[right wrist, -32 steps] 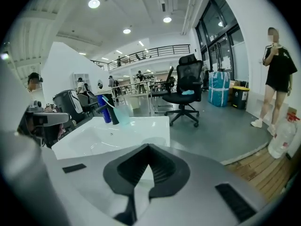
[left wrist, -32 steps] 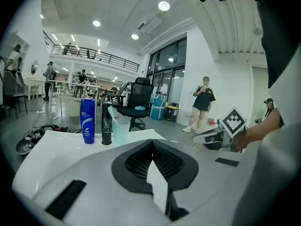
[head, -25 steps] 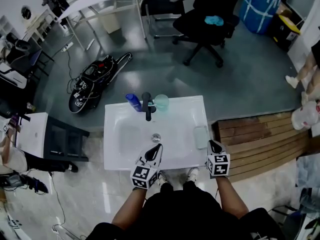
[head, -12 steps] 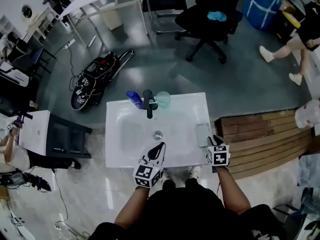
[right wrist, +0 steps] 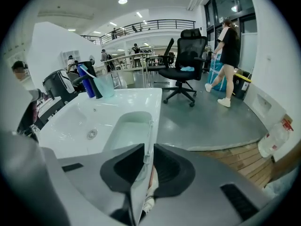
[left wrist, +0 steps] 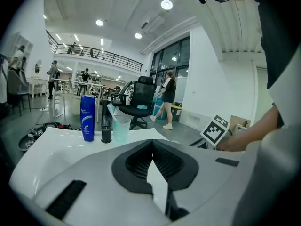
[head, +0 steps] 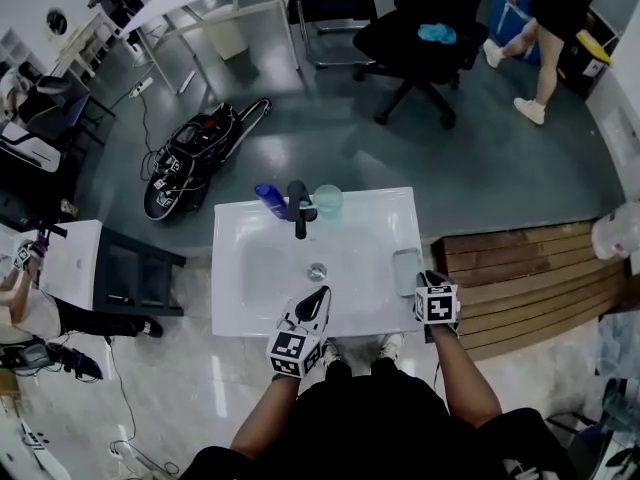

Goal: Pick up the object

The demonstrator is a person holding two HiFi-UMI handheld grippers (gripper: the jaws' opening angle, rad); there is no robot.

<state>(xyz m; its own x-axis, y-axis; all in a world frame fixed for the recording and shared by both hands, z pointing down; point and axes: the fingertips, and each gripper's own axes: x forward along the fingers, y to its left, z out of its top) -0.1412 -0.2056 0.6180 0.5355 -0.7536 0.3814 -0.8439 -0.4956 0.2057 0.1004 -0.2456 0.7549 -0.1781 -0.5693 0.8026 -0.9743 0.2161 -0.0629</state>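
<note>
A white sink basin (head: 240,308) stands on the floor with a black faucet (head: 297,208), a blue bottle (head: 268,200) and a teal cup (head: 326,200) at its far rim. A pale green tray (head: 405,271) lies on its right rim. My right gripper (head: 428,278) is shut, its tips just right of the tray's near corner; in the right gripper view the tray (right wrist: 129,128) lies just beyond the tips (right wrist: 145,147). My left gripper (head: 318,294) is shut over the sink's front edge, nothing in it (left wrist: 152,145).
A wooden platform (head: 530,278) adjoins the sink's right side. A black office chair (head: 420,38) stands behind, and a person (head: 545,18) walks at the back right. A black bag with cables (head: 195,163) lies on the floor at back left. A dark cabinet (head: 130,278) stands left.
The right gripper has edged slightly forward beside the tray. The left gripper has hardly moved. A person has walked from the right edge toward the back.
</note>
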